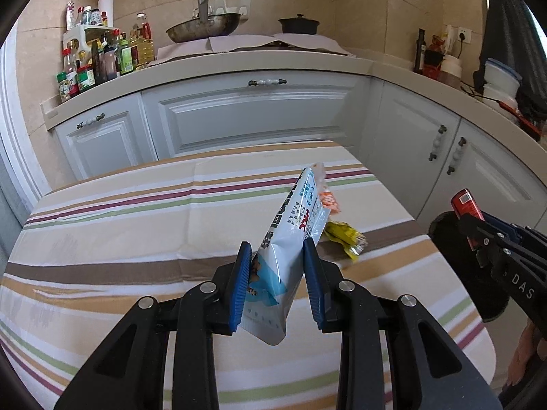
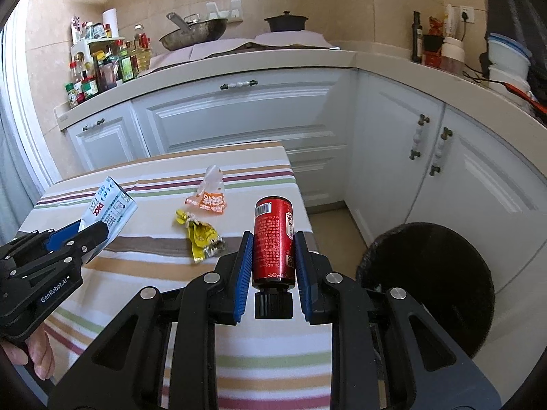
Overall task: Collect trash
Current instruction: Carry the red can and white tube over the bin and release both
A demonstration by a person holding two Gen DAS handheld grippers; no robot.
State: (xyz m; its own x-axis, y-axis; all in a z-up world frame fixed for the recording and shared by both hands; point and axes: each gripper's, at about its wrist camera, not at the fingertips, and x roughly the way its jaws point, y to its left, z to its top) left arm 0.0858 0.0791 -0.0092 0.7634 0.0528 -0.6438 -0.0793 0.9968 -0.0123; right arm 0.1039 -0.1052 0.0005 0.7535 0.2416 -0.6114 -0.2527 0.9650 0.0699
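My left gripper [image 1: 277,256] is shut on a white and blue printed pouch [image 1: 290,239], held above the striped tablecloth [image 1: 119,222]; the same pouch [image 2: 109,210] shows at the left of the right wrist view. My right gripper [image 2: 273,249] is shut on a red bottle with a black cap [image 2: 273,242], cap toward the camera; the red bottle [image 1: 466,205] also shows at the right edge of the left wrist view. On the cloth lie a crumpled yellow wrapper [image 2: 200,235] and a clear bag with orange print [image 2: 208,194].
A black round bin [image 2: 427,283] stands on the floor right of the table [image 2: 239,358]. White cabinets [image 2: 239,116] and a counter with bottles [image 2: 99,68], a wok [image 2: 195,34] and a pot [image 2: 285,22] run behind. A hand [image 2: 37,355] holds the left gripper.
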